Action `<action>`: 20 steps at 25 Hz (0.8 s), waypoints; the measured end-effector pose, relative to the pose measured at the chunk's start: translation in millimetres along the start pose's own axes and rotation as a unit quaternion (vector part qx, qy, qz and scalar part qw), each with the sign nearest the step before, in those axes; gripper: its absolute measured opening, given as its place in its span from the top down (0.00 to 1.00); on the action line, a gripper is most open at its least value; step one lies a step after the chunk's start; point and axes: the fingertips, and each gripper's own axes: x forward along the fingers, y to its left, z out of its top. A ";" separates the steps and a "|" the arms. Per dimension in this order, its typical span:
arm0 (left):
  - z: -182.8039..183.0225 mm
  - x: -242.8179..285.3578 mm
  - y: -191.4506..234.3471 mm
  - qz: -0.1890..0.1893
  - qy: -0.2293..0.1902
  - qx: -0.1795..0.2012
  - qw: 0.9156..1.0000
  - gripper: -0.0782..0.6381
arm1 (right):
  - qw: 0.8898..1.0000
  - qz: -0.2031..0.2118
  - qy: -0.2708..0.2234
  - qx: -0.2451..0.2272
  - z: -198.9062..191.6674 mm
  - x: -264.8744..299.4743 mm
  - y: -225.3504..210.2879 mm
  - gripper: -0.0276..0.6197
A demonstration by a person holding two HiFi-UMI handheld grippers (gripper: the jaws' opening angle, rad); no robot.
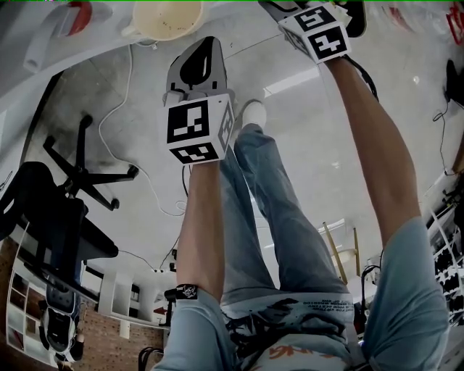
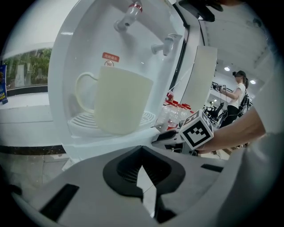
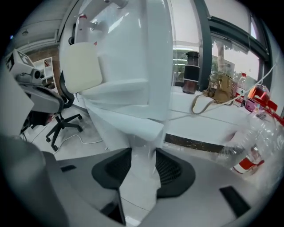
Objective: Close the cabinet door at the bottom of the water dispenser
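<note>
The white water dispenser [image 2: 75, 53] [image 3: 133, 53] has a cream mug [image 2: 117, 99] [image 3: 81, 66] [image 1: 165, 18] on its drip tray under two taps. Below the tray, an edge of the white cabinet door [image 3: 144, 170] runs down between my right gripper's [image 3: 143, 153] [image 1: 317, 29] pads, and both pads lie against it. The left gripper view shows the right gripper [image 2: 171, 135] reaching in under the tray ledge from the right. My left gripper [image 2: 142, 166] [image 1: 194, 69] hovers in front of the dispenser, below the mug, its tips together with nothing between them.
A black office chair [image 1: 65, 188] [image 3: 62, 119] and a loose cable [image 1: 116, 123] are on the floor to the left. Red-capped plastic bottles [image 2: 175, 111] [image 3: 255, 146] stand right of the dispenser. A counter behind holds a dark jar [image 3: 191, 73]. A person [image 2: 235, 97] stands far off.
</note>
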 end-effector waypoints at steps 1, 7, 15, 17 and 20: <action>0.3 1.2 0.2 0.000 0.000 -0.002 1.000 0.86 | 1.000 -0.002 -0.001 0.002 2.3 1.8 -2.7 0.67; -0.1 3.2 2.5 0.004 0.002 -0.010 1.000 0.86 | 1.000 -0.007 -0.005 0.021 8.7 9.7 -13.0 0.68; -0.4 3.6 5.0 0.003 0.002 -0.020 1.000 0.86 | 0.994 -0.020 -0.018 0.109 14.5 19.9 -20.9 0.70; -0.6 4.3 4.4 0.003 0.003 -0.019 1.000 0.86 | 0.991 -0.021 -0.019 0.130 15.4 20.0 -20.9 0.70; 0.6 3.7 2.1 0.002 0.002 -0.017 1.000 0.86 | 0.991 -0.016 -0.019 0.132 14.1 14.7 -14.7 0.70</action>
